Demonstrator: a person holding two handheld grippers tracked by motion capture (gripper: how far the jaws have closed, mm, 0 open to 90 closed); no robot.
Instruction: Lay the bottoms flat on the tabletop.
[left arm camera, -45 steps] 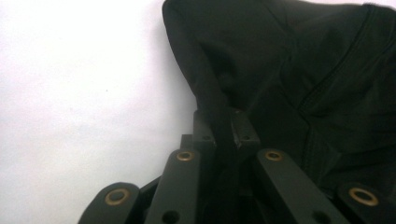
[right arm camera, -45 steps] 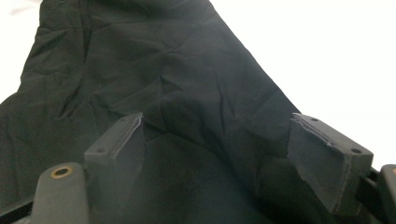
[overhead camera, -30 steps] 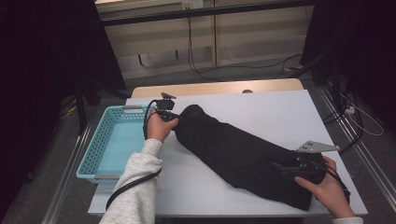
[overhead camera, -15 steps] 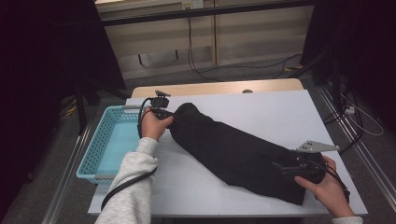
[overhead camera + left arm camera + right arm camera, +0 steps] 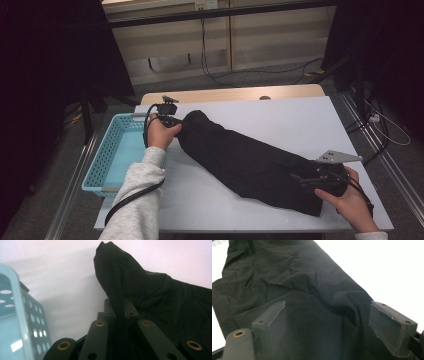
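The left gripper (image 5: 172, 121) has edged toward the basket (image 5: 107, 155), its fingers still pinching the black cloth (image 5: 250, 162). The right gripper (image 5: 307, 181) has kept still over the cloth's other end, its fingers (image 5: 393, 328) spread wide, on the bench (image 5: 300, 120).

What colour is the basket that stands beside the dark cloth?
The basket is light blue with small round holes in its walls, clearest in the high view.

Left gripper (image 5: 120, 312) clamped tight; right gripper (image 5: 337, 322) gaping (jaws wide apart).
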